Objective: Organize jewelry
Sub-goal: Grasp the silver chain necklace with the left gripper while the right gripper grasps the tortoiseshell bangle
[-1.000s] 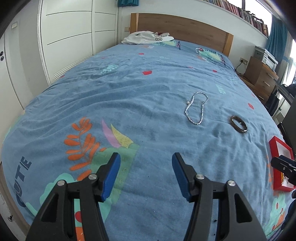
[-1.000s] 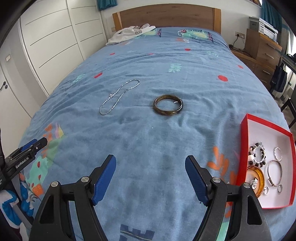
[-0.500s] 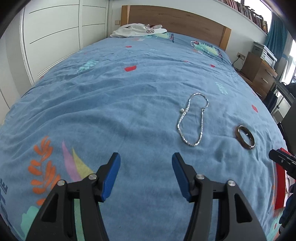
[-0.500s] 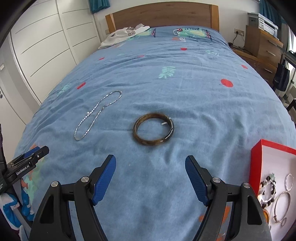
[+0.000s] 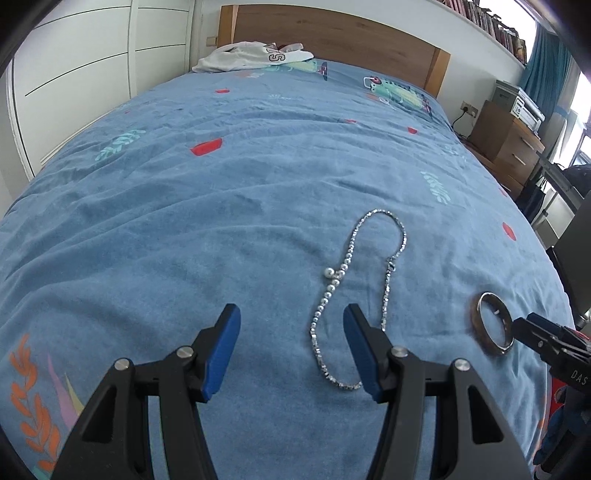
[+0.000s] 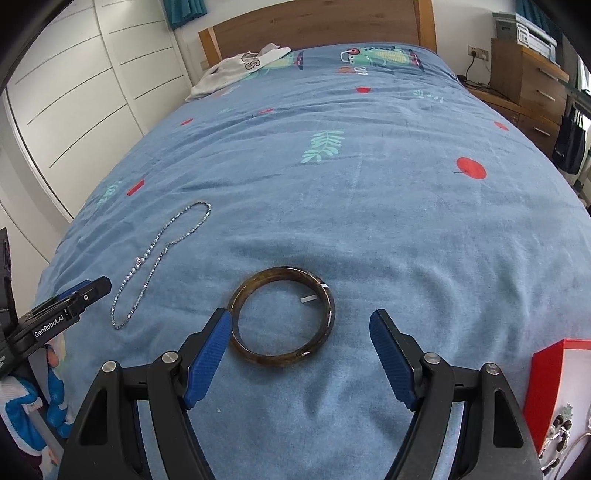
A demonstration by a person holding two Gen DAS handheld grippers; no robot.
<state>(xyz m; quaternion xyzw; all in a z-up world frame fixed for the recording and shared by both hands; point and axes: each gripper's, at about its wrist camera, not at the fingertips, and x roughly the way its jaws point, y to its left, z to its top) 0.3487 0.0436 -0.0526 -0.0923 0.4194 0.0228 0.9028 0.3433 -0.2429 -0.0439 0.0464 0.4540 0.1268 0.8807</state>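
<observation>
**Two pieces left on the bed as both grippers line up for a pick**

A person's left gripper [image 5: 291, 332] hangs low over a blue patterned bedspread [image 5: 221, 221], its blue-padded fingers spread wide and empty, with one strand of a silver bead necklace [image 5: 354, 291] lying between them and the near end of the loop passing under the right-hand finger. The necklace lies in a long, narrow loop on the cloth, a single pearl-like bead sticking out at its side.

The right gripper [image 6: 301, 332] is likewise spread and holding nothing. Its left finger sits just beside, perhaps touching, the rim of a dark brown bangle [image 6: 282, 317] lying flat on the bedspread; the right finger stands well clear of it. A small pale tag or sticker seems to sit inside the ring, though the view is too coarse to say what it is.

At the lower right edge of the right wrist view stands a red box [image 6: 550, 373] with a white lining, already holding several beaded and metal pieces, only partly in frame. By that showing the sorting is well along: the box is stocked, and the necklace and bangle appear to be the last loose items in sight. Neither has been gripped or lifted yet. A white garment [image 6: 240, 70] lies by the wooden headboard [image 6: 314, 33].
</observation>
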